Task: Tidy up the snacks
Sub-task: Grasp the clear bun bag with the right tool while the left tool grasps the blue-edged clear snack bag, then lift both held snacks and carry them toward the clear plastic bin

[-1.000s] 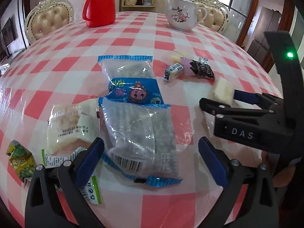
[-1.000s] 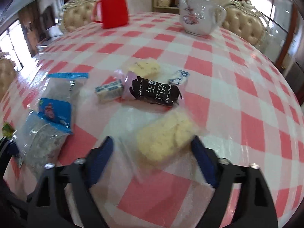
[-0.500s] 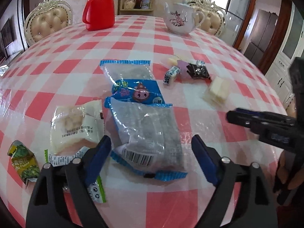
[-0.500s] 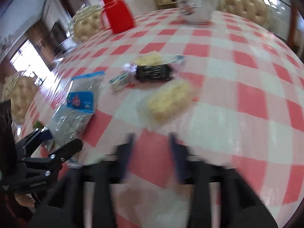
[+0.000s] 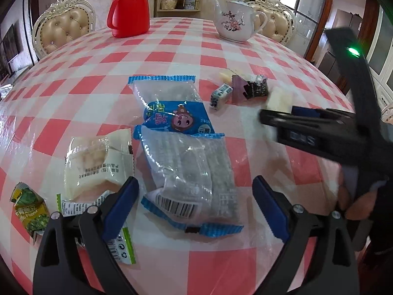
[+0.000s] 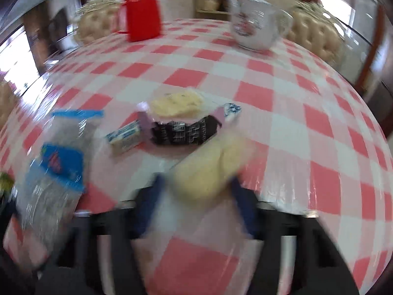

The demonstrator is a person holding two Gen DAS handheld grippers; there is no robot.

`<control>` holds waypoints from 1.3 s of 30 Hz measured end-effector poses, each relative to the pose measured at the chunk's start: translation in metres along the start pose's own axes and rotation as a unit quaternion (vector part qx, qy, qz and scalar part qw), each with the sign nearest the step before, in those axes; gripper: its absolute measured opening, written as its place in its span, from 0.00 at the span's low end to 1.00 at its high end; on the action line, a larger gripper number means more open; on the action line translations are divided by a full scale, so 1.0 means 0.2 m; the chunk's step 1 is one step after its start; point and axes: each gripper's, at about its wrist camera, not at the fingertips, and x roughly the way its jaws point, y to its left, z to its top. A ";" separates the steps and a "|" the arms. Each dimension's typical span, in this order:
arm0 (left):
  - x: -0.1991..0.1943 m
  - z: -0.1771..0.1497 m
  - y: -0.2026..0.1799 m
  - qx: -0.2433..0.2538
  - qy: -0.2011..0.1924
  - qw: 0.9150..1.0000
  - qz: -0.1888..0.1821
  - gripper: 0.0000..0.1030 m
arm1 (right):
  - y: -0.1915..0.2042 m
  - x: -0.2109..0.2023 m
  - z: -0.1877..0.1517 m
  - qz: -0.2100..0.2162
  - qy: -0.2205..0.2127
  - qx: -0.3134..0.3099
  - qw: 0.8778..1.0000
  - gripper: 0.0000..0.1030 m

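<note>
Returning: right hand-held gripper (image 6: pixel 196 186) around yellow snack (image 6: pixel 208 169)

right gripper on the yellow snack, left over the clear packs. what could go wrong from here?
1. The right gripper seems to be closing on the yellow cake pack; the soft cake may get squashed.
2. The dark chocolate bar lies just beyond and could get nudged.
3. The open left gripper straddles the clear pack, whose slick film may slip.

Left black plastic two-finger gripper (image 5: pixel 195 202) — blue pads, silver screws at finger bases. Right black plastic gripper (image 5: pixel 277 118) — blue pad, white lettering, green indicator light; bare-skinned hand (image 5: pixel 353 196) behind it.
</note>
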 end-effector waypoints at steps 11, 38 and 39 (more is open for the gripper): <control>0.00 0.00 0.00 -0.005 -0.003 1.000 -0.006 0.93 | -0.21 -0.35 -0.17 0.107 -0.062 0.046 0.991 0.03; 0.00 0.03 -0.05 0.016 0.000 1.000 -0.015 0.51 | -0.10 0.01 0.02 0.007 -0.009 0.003 1.000 0.37; -0.03 0.03 -0.04 0.015 -0.006 1.000 -0.017 0.51 | -0.11 0.00 0.00 0.015 -0.011 0.010 1.000 0.37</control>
